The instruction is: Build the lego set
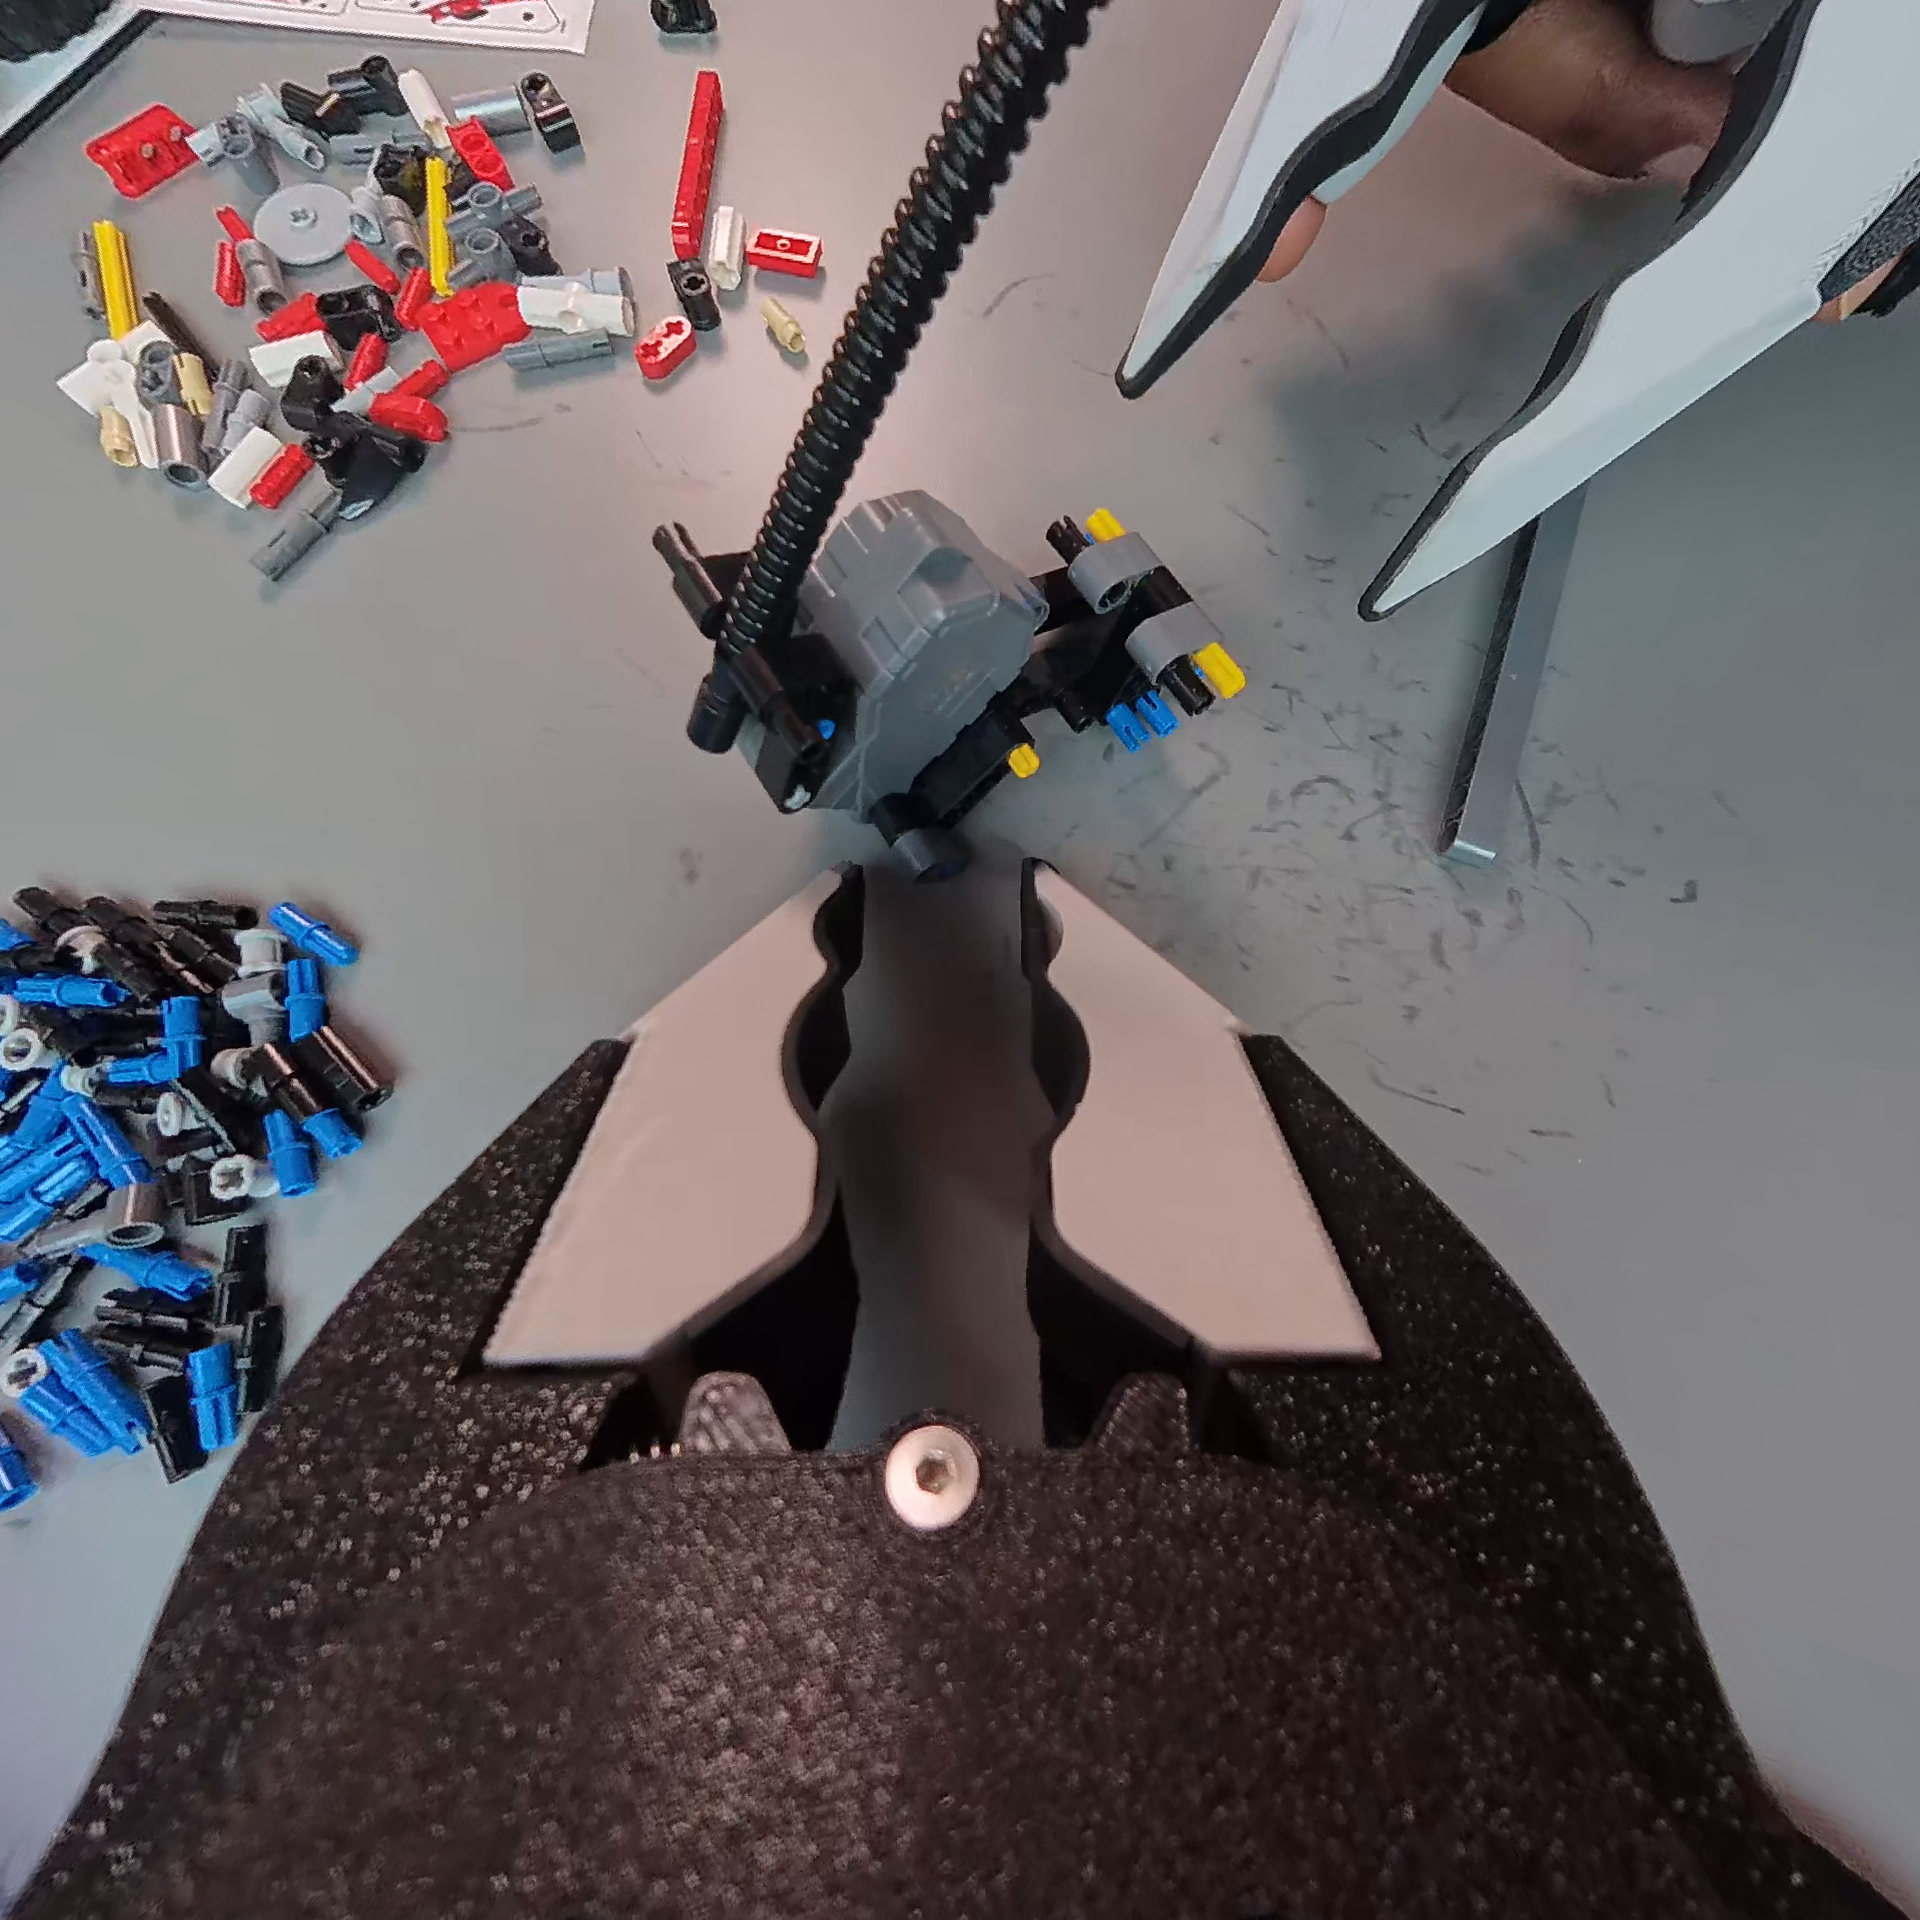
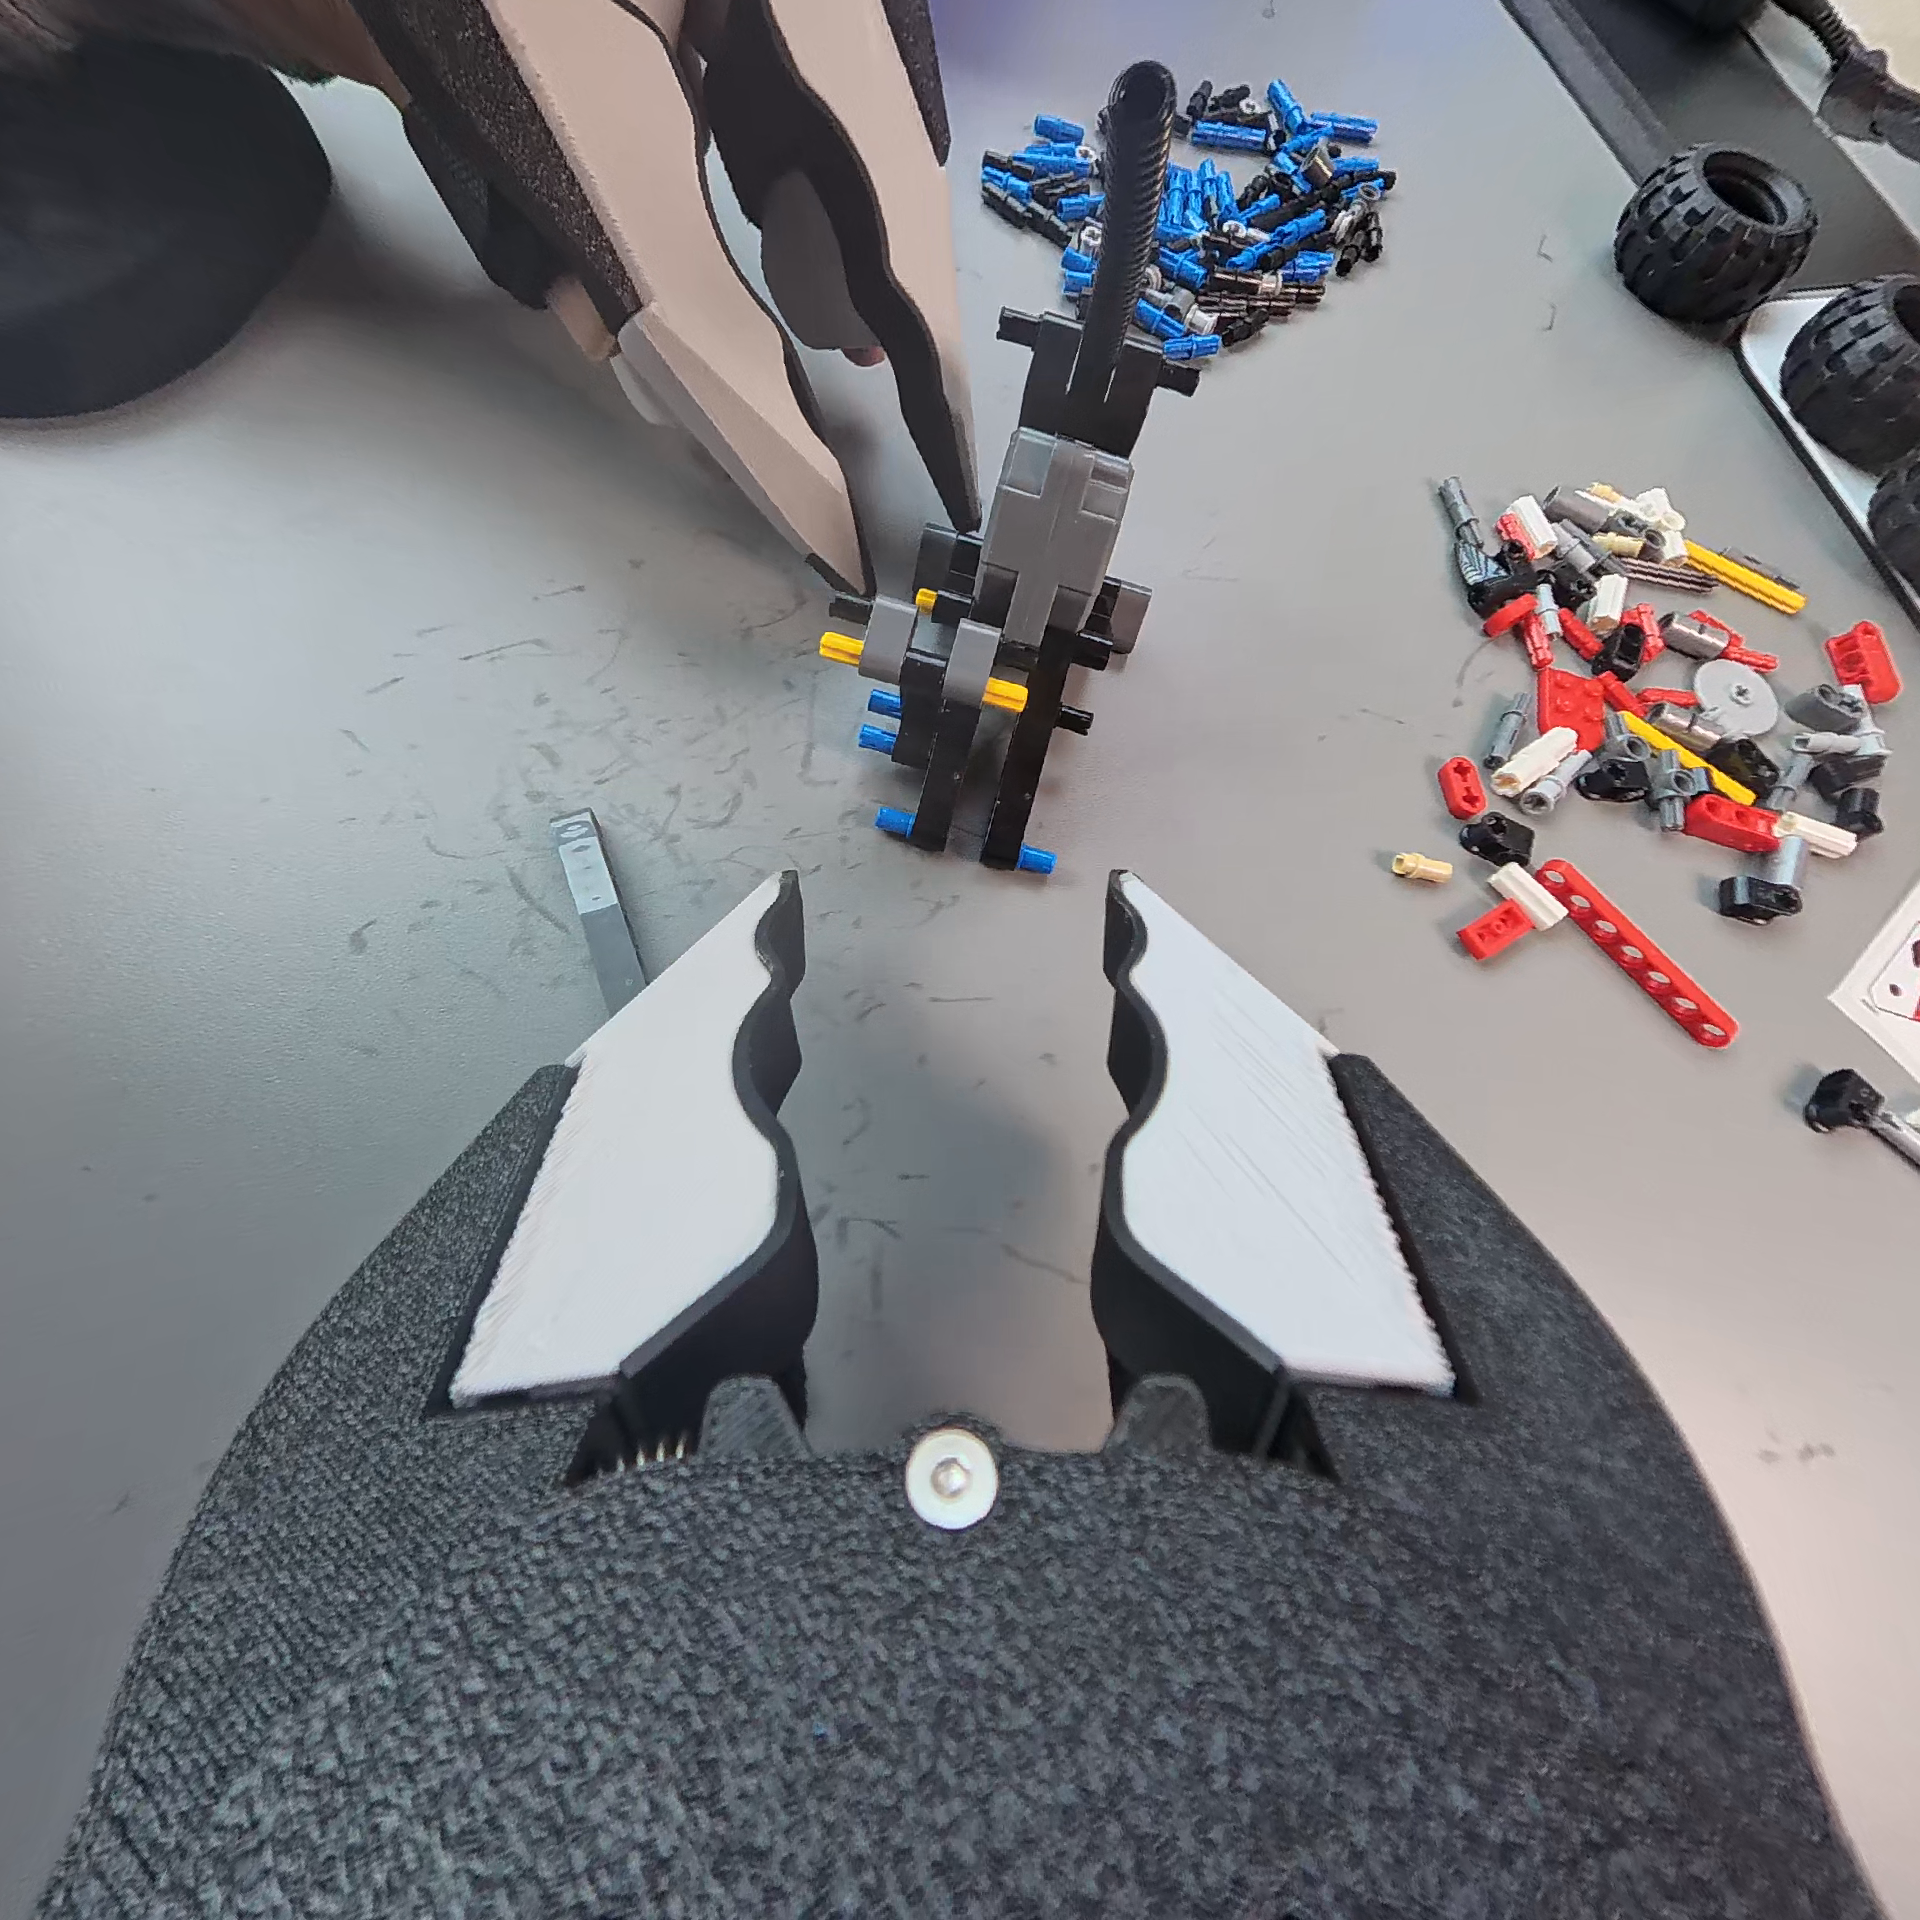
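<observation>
- Left hand-held gripper [image 1: 940,873] sits right at the part-built lego assembly [image 1: 925,644], its fingers slightly apart and gripping nothing.
- Right hand-held gripper [image 2: 951,883] hovers wide apart, empty, just short of the assembly standing on the grey counter [image 2: 312,727].
- Loose blue and black pins [image 1: 156,1153] lie nearby.

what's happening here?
A person with two handheld grippers is mid-way through a Lego build. A partly built assembly with a grey motor and a black ribbed hose stands on the table. Both the left gripper and the right gripper are open, holding nothing. Loose parts lie in piles nearby.
</observation>
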`<action>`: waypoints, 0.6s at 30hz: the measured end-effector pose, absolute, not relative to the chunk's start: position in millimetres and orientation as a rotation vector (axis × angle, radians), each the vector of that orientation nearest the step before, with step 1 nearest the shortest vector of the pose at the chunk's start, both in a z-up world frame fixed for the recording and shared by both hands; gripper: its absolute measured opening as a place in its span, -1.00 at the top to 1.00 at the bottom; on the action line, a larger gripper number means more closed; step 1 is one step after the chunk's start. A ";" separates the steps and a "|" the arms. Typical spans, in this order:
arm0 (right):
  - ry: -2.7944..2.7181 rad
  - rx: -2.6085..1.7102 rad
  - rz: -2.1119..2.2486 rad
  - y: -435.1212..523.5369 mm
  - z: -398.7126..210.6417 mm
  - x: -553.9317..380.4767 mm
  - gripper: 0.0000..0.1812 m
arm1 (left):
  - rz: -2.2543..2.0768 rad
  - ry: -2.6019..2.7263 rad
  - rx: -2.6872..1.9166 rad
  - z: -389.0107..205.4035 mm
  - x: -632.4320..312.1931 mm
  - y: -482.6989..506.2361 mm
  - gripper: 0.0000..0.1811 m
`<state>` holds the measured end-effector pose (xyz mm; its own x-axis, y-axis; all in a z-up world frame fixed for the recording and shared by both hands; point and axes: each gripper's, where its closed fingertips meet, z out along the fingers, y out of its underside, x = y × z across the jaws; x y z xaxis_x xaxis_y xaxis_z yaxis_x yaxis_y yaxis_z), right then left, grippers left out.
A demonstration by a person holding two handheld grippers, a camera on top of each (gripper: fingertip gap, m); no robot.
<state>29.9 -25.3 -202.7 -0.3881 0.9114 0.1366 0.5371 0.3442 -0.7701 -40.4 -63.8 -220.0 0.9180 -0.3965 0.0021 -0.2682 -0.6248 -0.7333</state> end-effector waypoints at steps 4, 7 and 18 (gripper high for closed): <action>-2.057 -1.255 0.857 -25.5 -204.7 30.3 0.36 | -0.184 0.477 -2.295 -222.9 -40.9 -62.1 0.72; -2.058 -1.253 0.856 -25.4 -204.8 30.4 0.37 | -0.180 0.479 -2.295 -223.2 -39.9 -60.8 0.77; -2.055 -1.250 0.856 -25.1 -204.4 30.5 0.38 | -0.191 0.485 -2.297 -223.6 -38.2 -61.0 0.85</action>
